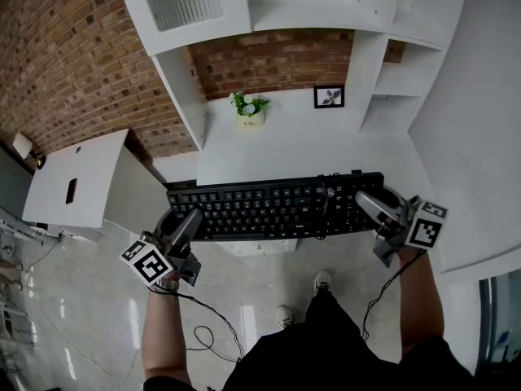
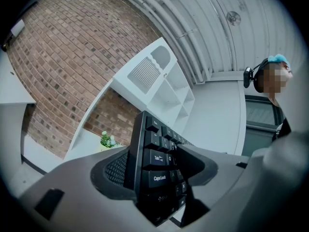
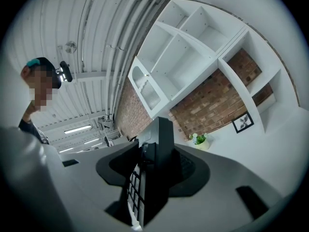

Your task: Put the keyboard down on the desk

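Over the near edge of the white desk (image 1: 309, 141) the keyboard (image 1: 269, 206) is held level, clamped at 9 o'clock by the left hand-held gripper (image 1: 189, 222) and at 3 o'clock by the right hand-held gripper (image 1: 368, 204), probably so that neither end sags.

- left gripper (image 1: 192, 218), lower left of head view: grey moulded shell; dark pads (image 2: 113, 168) w/ fine dotted texture.
- left marker cube (image 1: 151, 263): white faces, black square codes.
- right gripper (image 1: 366, 202), centre right: same grey shell.
- right marker cube (image 1: 426, 230): black-on-white codes.
- left cable (image 1: 220, 314), right cable (image 1: 376, 300): thin, black, one per unit.
- Clothing, btm centre: black garments (image 1: 342, 349); pale shoes (image 1: 322, 280).
- Head, upper right of left gripper view: teal cap (image 2: 277, 58), black head-mounted cam (image 2: 251, 77).
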Tool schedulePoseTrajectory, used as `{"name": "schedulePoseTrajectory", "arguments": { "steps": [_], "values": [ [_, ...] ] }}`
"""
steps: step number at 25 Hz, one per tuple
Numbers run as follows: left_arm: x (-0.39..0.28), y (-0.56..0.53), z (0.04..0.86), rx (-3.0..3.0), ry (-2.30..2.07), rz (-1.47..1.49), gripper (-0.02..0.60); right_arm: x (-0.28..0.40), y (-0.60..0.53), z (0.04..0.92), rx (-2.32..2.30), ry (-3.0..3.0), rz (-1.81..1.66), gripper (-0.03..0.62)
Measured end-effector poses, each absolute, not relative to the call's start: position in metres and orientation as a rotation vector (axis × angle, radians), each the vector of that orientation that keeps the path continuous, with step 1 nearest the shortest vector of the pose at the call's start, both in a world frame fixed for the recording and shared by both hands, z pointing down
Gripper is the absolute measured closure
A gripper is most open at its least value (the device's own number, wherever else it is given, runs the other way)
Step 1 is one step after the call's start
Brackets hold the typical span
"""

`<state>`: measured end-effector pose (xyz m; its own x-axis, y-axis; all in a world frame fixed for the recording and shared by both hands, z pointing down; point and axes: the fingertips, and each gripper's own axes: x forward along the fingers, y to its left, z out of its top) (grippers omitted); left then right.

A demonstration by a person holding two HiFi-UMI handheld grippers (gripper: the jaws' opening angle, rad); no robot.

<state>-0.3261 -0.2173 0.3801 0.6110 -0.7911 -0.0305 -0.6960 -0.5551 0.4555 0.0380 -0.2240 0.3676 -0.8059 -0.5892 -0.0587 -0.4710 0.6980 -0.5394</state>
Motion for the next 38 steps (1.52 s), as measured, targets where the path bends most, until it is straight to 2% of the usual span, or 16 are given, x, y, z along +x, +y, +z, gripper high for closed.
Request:
{"name": "schedulePoseTrajectory", "arguments": {
  "steps": [3,10,19,28,38],
  "values": [
    [-0.316,-0.256,0.39,2.426,-1.203,-0.316,0.291,0.048,-0.267,0.38,-0.833,2.682,-0.783,0.398],
    [-0.313,-0.273,0.399,2.402,-1.186,-0.291,0.291,0.05,-0.282,0.389,-0.851,2.678,-0.841,0.399],
    [-0.3,-0.409,0.475,2.312,-1.289,-0.23,0.291,0.062,-0.446,0.479,-0.757,2.687,-0.975,0.398],
    [-0.311,-0.424,0.487,2.222,-1.209,-0.191,0.291,0.052,-0.454,0.476,-0.832,2.676,-1.154,0.396],
    [-0.315,-0.452,0.54,2.072,-1.191,-0.11,0.29,0.05,-0.481,0.533,-0.911,2.63,-1.377,0.393]
  ]
}}
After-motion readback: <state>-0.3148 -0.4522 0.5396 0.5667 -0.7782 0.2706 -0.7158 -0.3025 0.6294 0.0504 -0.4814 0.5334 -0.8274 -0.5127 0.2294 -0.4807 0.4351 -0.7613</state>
